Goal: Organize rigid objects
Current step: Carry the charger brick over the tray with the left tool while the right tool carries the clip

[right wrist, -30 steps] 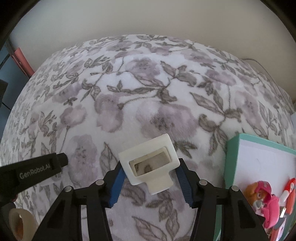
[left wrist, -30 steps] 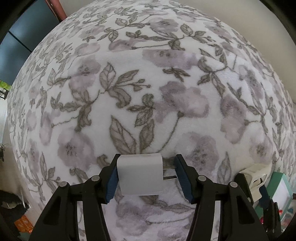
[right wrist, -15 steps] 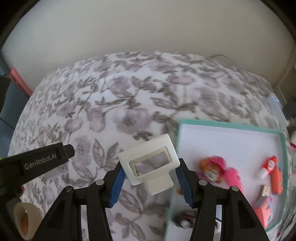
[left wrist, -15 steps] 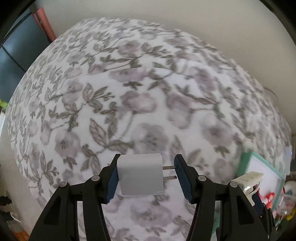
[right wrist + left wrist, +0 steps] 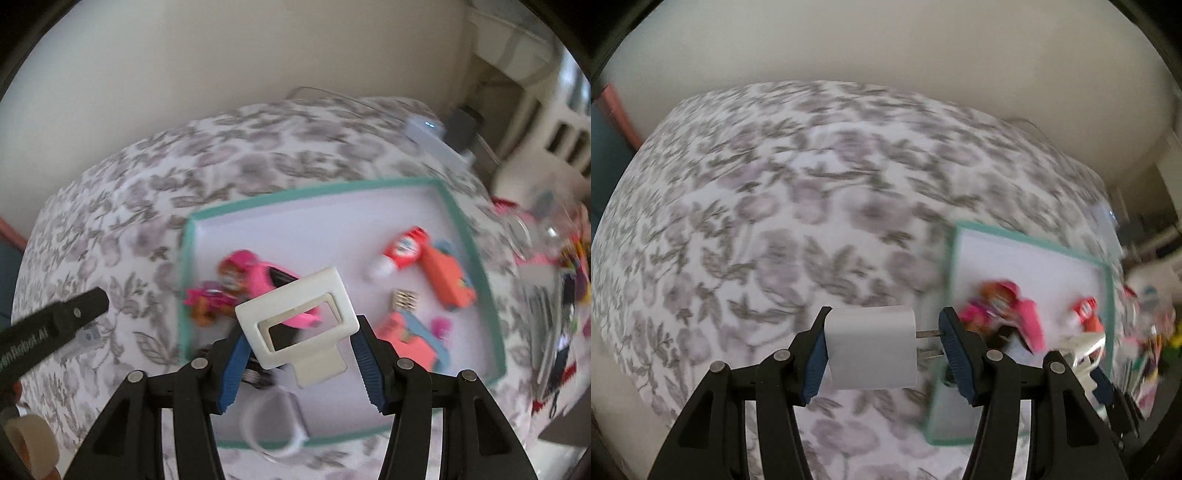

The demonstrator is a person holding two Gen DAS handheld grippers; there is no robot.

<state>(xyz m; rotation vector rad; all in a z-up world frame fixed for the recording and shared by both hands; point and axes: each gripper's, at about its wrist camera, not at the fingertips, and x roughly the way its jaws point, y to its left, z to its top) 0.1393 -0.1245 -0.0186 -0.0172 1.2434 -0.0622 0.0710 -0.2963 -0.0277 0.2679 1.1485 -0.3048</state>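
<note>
My left gripper (image 5: pixel 882 349) is shut on a white plug charger (image 5: pixel 871 349), its prongs against the right pad, held above the floral blanket (image 5: pixel 775 221) left of the tray. My right gripper (image 5: pixel 299 358) is shut on a cream rectangular frame-shaped plastic piece (image 5: pixel 295 321), held above the near left part of a white tray with a teal rim (image 5: pixel 314 192). The tray (image 5: pixel 1027 240) holds a pink toy figure (image 5: pixel 255 284), a red-and-white tube (image 5: pixel 402 251), orange and blue pieces (image 5: pixel 447 277) and a white ring (image 5: pixel 273 421). The left gripper's finger (image 5: pixel 55 325) shows at the left of the right wrist view.
A roll of tape (image 5: pixel 29 443) lies at the lower left. A grey box with a light (image 5: pixel 432 136) and white furniture (image 5: pixel 546 122) stand beyond the tray. Mixed clutter (image 5: pixel 554 266) lies right of the tray. A pale wall lies behind the bed.
Both grippers have swung to the right with their objects. The tray has come into both views; the right gripper is now over it, and the views are blurred by motion.
</note>
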